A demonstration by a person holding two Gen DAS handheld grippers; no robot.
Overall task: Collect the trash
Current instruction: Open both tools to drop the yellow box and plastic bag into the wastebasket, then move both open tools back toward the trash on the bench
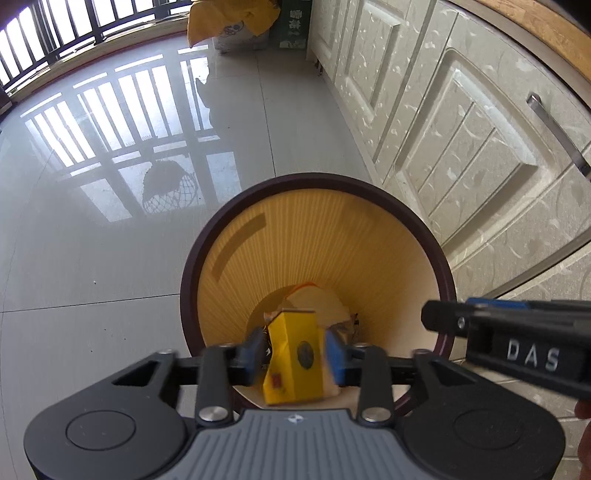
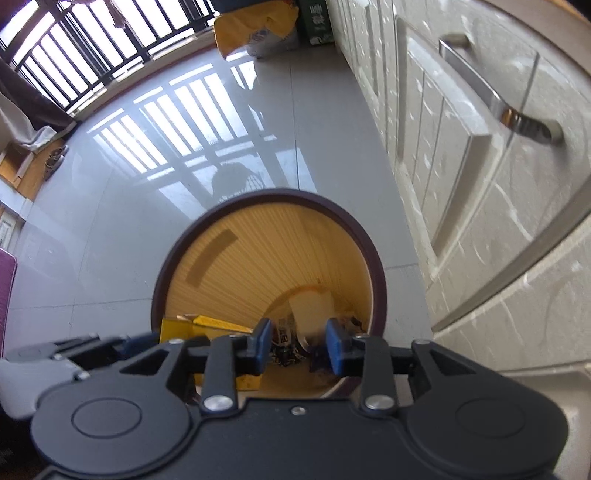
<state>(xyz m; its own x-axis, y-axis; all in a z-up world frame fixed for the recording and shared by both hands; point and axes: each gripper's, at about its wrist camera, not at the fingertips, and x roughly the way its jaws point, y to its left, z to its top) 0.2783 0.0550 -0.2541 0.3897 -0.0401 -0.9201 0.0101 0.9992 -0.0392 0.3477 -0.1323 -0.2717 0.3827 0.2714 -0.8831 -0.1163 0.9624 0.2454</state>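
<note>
A round waste bin with a dark rim [image 1: 373,192] and wood-look inside stands on the floor beside the cabinets; it also shows in the right wrist view [image 2: 236,206]. My left gripper [image 1: 293,354] is over the bin's mouth with a yellow carton [image 1: 295,354] between its blue pads, which sit at the carton's sides. The carton also shows at the left in the right wrist view [image 2: 177,328]. My right gripper [image 2: 297,349] is open and empty above the bin's opening. White paper [image 2: 310,310] and dark scraps lie at the bin's bottom.
Pale patterned cabinet doors [image 1: 461,122] with metal handles [image 2: 498,107] run along the right. Glossy grey floor tiles [image 1: 92,240] spread left. A yellow-and-white sack [image 1: 229,26] and a green box [image 1: 293,26] stand by the barred window.
</note>
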